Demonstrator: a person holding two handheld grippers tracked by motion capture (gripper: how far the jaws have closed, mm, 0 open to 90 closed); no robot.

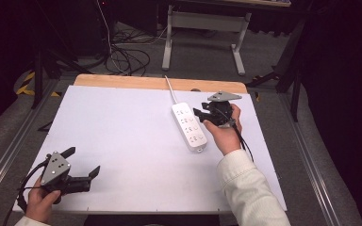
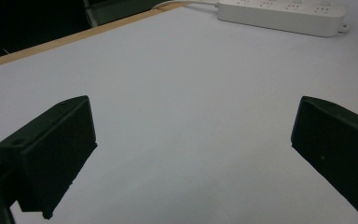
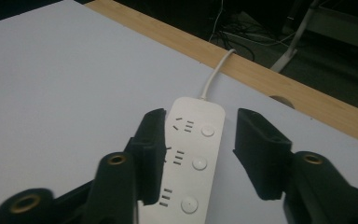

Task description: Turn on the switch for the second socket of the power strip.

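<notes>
— Which hand is doing the work over there?

— The right one. The right gripper (image 1: 201,114) is up at the far right part of the table (image 1: 122,141), hovering at the power strip (image 1: 189,126). The left gripper (image 1: 82,161) sits well apart, down at the near left corner, with nothing between its fingers (image 2: 51,154); they are spread wide over bare white surface.

— So the strip is the right hand's business?

— By a long way. From the left fingers the strip lies far off, up and across the table. From the right fingers (image 3: 151,149) it lies directly ahead and just below them.

— Are the right jaws holding it?

— No. They stand partly apart, with the strip (image 3: 193,154) showing in the gap. The left-hand finger in the right gripper view overlaps the strip's socket edge; the other finger stands clear of the button edge. I see no pad pressing on it, and the strip looks to lie flat on the table.

— How does the strip run, relative to those fingers?

— Its long axis runs away from the fingers, nearly in line with them, with the white cord (image 3: 214,74) leaving the far end toward the wooden edge (image 3: 261,77). So the jaws straddle its short width, not its length.

— What would the next move hang on, then?

— My guess: staying square across that narrow width. If the hand comes down and closes, the fingers would meet the two long sides.
</notes>
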